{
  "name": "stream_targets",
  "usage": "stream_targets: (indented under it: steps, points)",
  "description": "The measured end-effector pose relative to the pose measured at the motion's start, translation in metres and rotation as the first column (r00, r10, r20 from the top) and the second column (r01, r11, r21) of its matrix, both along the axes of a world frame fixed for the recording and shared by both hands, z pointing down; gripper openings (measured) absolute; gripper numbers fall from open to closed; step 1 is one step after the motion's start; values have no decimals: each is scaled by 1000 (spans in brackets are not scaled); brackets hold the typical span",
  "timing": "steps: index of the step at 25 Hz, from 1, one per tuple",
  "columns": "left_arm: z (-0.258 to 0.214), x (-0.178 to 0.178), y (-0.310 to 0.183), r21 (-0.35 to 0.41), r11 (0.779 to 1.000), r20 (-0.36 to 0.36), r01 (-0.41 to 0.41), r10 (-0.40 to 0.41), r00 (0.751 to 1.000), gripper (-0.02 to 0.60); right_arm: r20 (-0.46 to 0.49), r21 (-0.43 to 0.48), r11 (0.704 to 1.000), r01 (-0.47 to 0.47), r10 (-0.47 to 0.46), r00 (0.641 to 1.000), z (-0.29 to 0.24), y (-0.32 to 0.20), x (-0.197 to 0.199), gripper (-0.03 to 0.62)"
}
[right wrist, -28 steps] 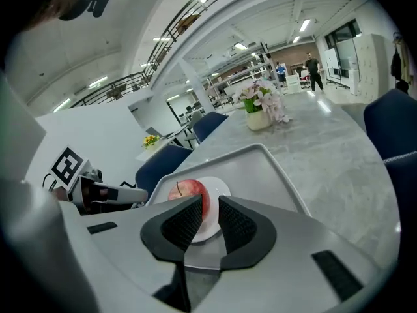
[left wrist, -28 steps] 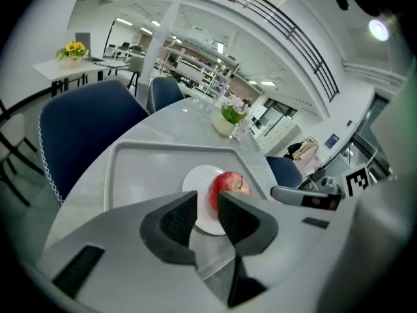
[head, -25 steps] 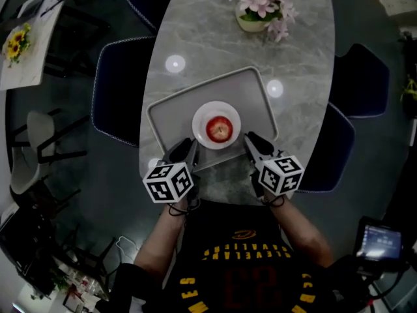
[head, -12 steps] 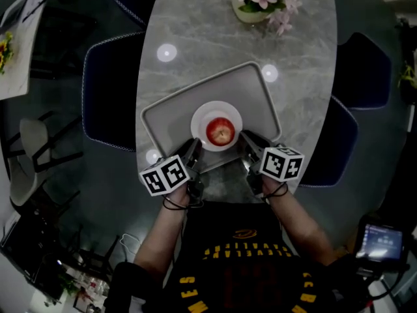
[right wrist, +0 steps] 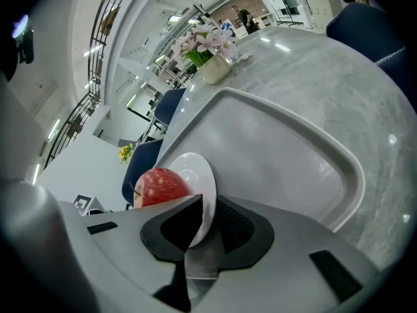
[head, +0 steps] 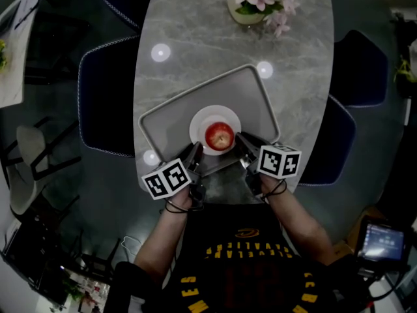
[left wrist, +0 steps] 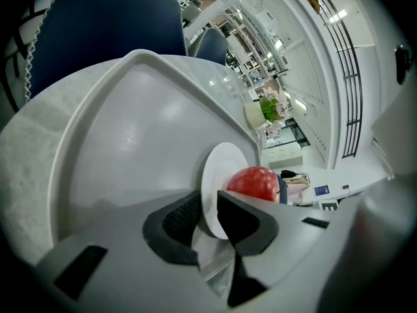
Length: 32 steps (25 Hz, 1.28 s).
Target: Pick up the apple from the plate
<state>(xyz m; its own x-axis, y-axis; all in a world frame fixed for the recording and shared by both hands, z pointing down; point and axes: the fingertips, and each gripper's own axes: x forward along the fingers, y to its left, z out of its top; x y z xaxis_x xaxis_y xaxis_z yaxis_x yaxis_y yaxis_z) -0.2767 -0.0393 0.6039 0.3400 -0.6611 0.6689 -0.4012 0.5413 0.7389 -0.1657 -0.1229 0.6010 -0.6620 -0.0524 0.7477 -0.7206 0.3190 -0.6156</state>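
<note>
Apple (head: 219,135): red, stem side up, in the middle of the white plate (head: 199,124); not touched by any jaw.
Plate: inside the grey tray (head: 163,119), toward its near edge, on the marble table (head: 195,31); reachable from both sides.
Left gripper (left wrist: 208,204): at the near-left rim of the plate; jaws narrowed onto the thin rim, one at each face, seemingly pinching it.
Right gripper (right wrist: 207,207): same at the near-right rim; rim clamped between the two pads, apple just behind.
Reason of the hold: probably two grips on two sides to keep the plate level, against rolling of the round apple.
Step, as judged: plate secured, not the apple; apple itself not yet grasped.
Risk: thin smooth rim, easy to slip; with any tilt, apple toward the edge.
Flower pot (head: 251,5): at the far end of the table, well apart, no obstacle.
</note>
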Motion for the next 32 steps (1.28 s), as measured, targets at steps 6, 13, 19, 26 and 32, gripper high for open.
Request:
stream_targets:
  steps: [6,13,19,26,32]
  points:
    - [3,0,-1,-21,1000,-22,0,0,1000,46,-25,-27,999,25,-26,999,3,0,-2,67]
    - [4,-2,-2,-37,999,-28,15,-16,999,38,-2,-103,994,-25,25,1000,7,0,-2,48]
    - [2,-6,-5,-25,1000,-20,18,-18,1000,38,22,-125,991,-53,57,998,5,-1,-4,43]
    - [0,-1,-4,-17,1000,-42,5,-6,999,38,36,-118,991,-70,74,997,0,-3,-1,41]
    - [-5,4,-2,-11,999,-33,-31,31,999,38,49,-111,989,-96,102,994,-6,2,6,41]
